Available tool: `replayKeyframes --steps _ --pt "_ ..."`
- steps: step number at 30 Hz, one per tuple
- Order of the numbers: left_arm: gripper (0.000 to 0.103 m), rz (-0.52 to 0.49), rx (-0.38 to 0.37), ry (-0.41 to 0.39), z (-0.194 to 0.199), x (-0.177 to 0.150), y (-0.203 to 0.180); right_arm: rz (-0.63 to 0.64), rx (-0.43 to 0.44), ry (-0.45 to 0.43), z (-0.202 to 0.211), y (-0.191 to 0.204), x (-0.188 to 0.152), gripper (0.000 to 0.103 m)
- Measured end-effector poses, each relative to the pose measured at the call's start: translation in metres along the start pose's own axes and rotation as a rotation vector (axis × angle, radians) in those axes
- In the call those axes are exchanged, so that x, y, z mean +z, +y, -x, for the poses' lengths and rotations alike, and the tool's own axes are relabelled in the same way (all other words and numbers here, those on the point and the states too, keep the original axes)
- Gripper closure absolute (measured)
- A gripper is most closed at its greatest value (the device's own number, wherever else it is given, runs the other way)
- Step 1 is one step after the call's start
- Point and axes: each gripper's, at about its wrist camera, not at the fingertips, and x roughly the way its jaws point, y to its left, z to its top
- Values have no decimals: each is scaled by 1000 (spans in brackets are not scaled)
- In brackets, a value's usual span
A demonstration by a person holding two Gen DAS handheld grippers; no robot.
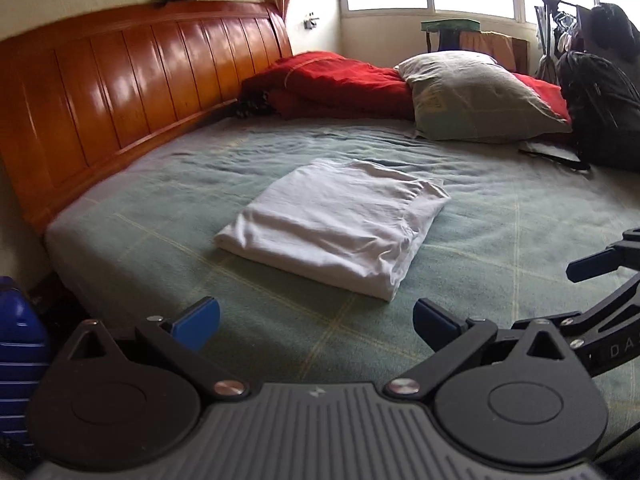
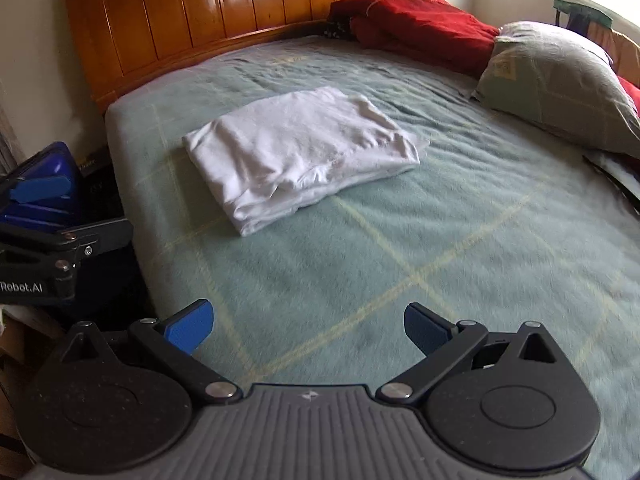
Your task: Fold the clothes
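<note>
White garment: folded rectangle, mid-bed on the green blanket, apart from both tools.
Left gripper: jaws spread, empty, near edge.
Right gripper: jaws wide, empty.
Risk: a one-layer pinch would likely drag the fold undone.

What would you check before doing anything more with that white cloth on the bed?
1. White garment folded into a compact rectangle: ok.
2. Garment lying flat on the green blanket, clear of the pillow: ok.
3. Left gripper open and empty: ok.
4. Right gripper open and empty: ok.
5. Both grippers short of the garment, not touching it: ok.
6. More clothes waiting to be folded: cannot tell.
</note>
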Motion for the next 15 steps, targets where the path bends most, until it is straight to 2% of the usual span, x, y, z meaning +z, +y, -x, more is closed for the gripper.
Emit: replayKeyframes --steps 5,15 --pt "1 26 -49 4 25 -9 -9 -10 -39 1 17 7 -11 0" --pt "1 75 -89 12 60 -18 -25 -37 -70 -21 52 11 -38 0"
